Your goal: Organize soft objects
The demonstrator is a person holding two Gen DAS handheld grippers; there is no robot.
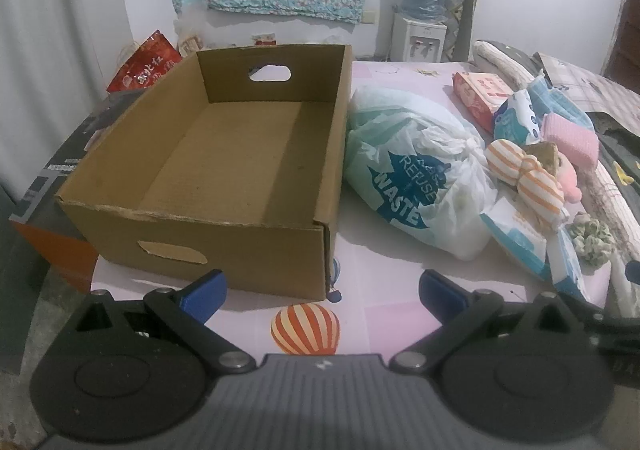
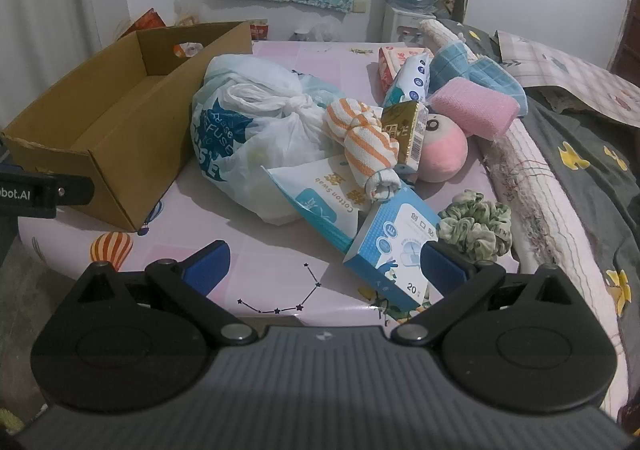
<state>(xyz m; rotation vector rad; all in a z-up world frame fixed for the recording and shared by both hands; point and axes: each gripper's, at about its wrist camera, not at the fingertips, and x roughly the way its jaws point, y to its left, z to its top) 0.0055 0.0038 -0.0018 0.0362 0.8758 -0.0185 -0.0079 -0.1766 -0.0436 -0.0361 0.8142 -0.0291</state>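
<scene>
the pink surface carries an open cardboard box at left, with a knotted plastic bag touching its side. right of the bag lie a striped rolled cloth, a pink plush and a green scrunchie. left tool and right tool are both spread, holding nothing.

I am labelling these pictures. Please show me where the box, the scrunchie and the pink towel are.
box [image 1: 224, 153]: left wrist view, on its bare inner floor.
scrunchie [image 2: 476, 226]: right wrist view, on the middle of its green folds.
pink towel [image 2: 472, 107]: right wrist view, on the middle of its top face.
</scene>
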